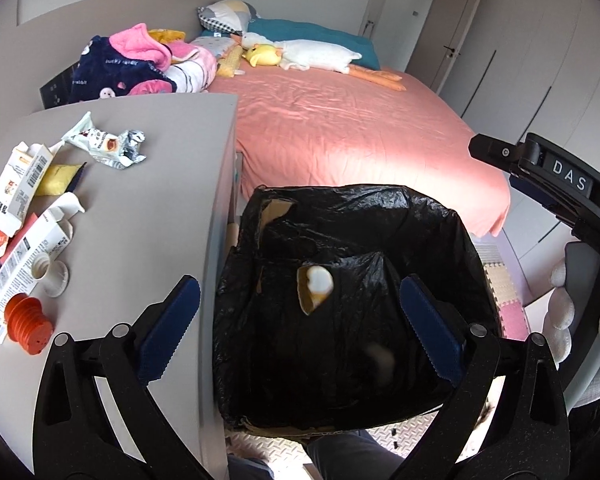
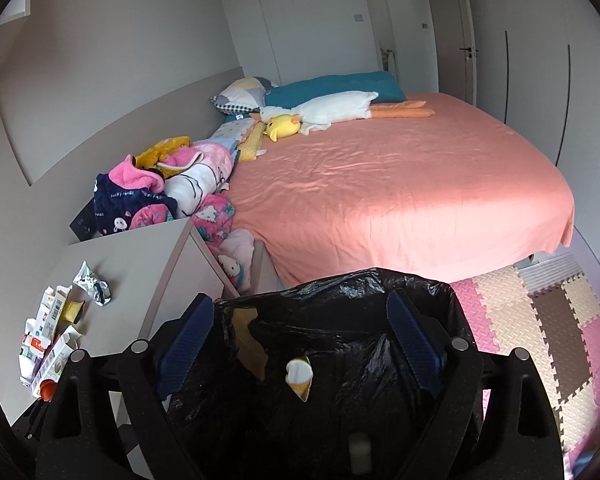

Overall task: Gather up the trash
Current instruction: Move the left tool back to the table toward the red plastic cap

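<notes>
While both tools hang over the box lined with a crinkled black plastic bag (image 1: pixel 340 240), the job looks partly done. The left tool (image 1: pixel 300 328) has its blue pads spread wide with nothing between them, and the right tool (image 2: pixel 300 344) stands just as wide and empty. Below and between the pads of each, a small white-and-yellow scrap (image 1: pixel 315 288) shows against the liner, and a paler blurred piece (image 1: pixel 380 360) appears lower still; whether they are falling or already resting I cannot tell.

Most trash is left. To the left of the left tool, on the grey surface (image 1: pixel 140 220), I count one crumpled silver-and-white foil wrapper (image 1: pixel 108 142), one yellow pouch (image 1: pixel 58 179), one ribbed orange plastic piece (image 1: pixel 28 322), one round white cap (image 1: pixel 58 276) and at least three torn white printed cartons (image 1: pixel 18 184); their overlap keeps that count rough.
</notes>
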Available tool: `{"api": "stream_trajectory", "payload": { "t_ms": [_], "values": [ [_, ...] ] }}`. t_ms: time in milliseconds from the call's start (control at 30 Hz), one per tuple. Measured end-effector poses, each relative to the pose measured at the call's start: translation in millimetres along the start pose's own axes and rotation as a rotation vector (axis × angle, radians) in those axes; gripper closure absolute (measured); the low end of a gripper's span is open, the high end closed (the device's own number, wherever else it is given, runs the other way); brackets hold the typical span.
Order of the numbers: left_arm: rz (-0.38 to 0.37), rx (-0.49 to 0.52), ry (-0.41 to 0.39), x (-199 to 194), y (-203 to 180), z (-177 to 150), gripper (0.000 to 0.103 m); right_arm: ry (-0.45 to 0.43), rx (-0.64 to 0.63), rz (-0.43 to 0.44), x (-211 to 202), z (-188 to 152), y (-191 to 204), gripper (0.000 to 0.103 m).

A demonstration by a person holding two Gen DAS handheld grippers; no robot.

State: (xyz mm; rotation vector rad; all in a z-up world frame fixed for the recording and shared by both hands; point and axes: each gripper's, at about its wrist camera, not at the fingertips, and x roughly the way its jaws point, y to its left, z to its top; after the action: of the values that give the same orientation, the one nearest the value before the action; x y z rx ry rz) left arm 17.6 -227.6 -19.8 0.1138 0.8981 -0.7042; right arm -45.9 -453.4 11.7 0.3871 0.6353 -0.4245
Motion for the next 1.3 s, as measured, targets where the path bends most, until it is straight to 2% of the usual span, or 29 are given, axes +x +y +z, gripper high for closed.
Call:
{"api": "stream_trajectory", "payload": {
  "t_ms": [333,767,867,967,1100,1167,1300],
  "values": [
    [0.108,0.022,-0.042,-16.9,16.9,-8.8,0.006,0.007,-0.042,0.034,0.9,-5.2,26.7,0.015],
    [0.197,-0.079,-0.080,-43.1,64.7,-19.7,0.006,0.024,-0.129,0.087,6.8,-21.7,73.4,0.015],
    [0.238,-0.109,-0.086,-49.7,76.6,-24.8,0.006,0.026,-0.151,0.103,9.2,-26.6,86.0,0.015],
    [0.323,-0.135,-0.107,-56.8,87.2,-31.2,0.006,0.026,-0.172,0.123,12.1,-32.1,98.4,0.015],
    [0.321,-0.195,-0.093,-60.7,108.5,-35.9,0.006,0.022,-0.202,0.146,14.7,-38.9,114.1,0.015],
    [0.347,-0.226,-0.090,-61.6,117.6,-38.6,0.006,0.029,-0.214,0.156,16.6,-42.5,120.8,0.014],
    [0.328,-0.280,-0.081,-60.0,134.5,-43.5,0.006,0.046,-0.229,0.174,22.0,-48.3,131.1,0.015]
  ]
}}
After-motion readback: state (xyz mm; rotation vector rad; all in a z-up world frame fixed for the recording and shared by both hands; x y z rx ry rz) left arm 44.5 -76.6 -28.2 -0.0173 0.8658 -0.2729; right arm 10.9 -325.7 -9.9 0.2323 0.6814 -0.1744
